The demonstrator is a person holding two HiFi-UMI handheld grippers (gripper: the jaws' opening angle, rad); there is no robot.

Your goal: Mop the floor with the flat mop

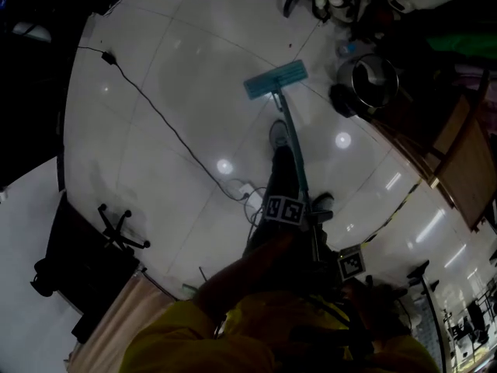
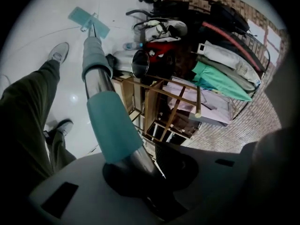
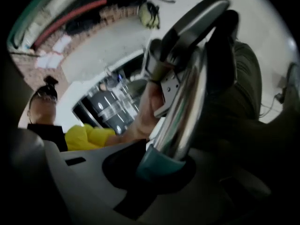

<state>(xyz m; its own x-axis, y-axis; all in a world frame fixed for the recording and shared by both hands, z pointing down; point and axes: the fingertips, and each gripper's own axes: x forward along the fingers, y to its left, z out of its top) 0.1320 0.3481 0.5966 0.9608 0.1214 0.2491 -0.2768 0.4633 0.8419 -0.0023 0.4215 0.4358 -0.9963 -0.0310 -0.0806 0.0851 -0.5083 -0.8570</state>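
The flat mop's teal head lies on the pale tiled floor, ahead of the person's feet. Its steel handle slants back to both grippers. My left gripper is shut on the handle lower down, just below a teal sleeve; in the left gripper view the mop head shows at the far end. My right gripper is shut on the handle higher up, around another teal sleeve. In the right gripper view the steel pole runs away from the jaws.
A black cable snakes across the floor to a plug near the feet. A round metal bin and wooden racks piled with bags and cloth stand to the right. An office chair and a desk edge are at the lower left.
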